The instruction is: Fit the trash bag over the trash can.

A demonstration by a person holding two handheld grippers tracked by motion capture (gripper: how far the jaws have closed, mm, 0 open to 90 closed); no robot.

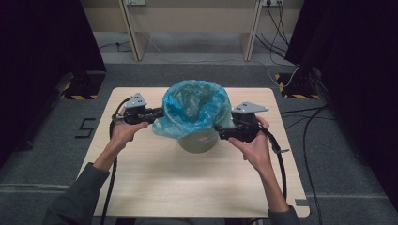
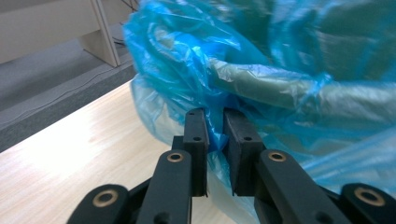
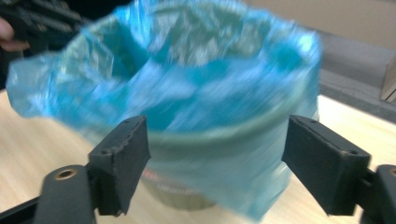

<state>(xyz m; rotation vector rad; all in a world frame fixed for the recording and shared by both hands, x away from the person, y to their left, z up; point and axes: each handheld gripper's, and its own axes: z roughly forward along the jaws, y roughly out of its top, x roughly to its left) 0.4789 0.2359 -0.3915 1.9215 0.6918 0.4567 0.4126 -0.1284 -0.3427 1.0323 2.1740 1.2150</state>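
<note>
Blue crinkly bag lines grey-green bin, frame center on surface. Left gripper jaws pinch bag edge; right gripper jaws wide beside bin. Bin label unreadable.

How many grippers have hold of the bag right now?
1. The left gripper is pinched on the blue bag at the bin's left side; the right gripper is open beside it.

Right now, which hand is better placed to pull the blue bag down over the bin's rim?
Left. The left gripper already pinches the blue bag just below the bin's rim; the right gripper has its jaws wide open, short of the bin.
</note>
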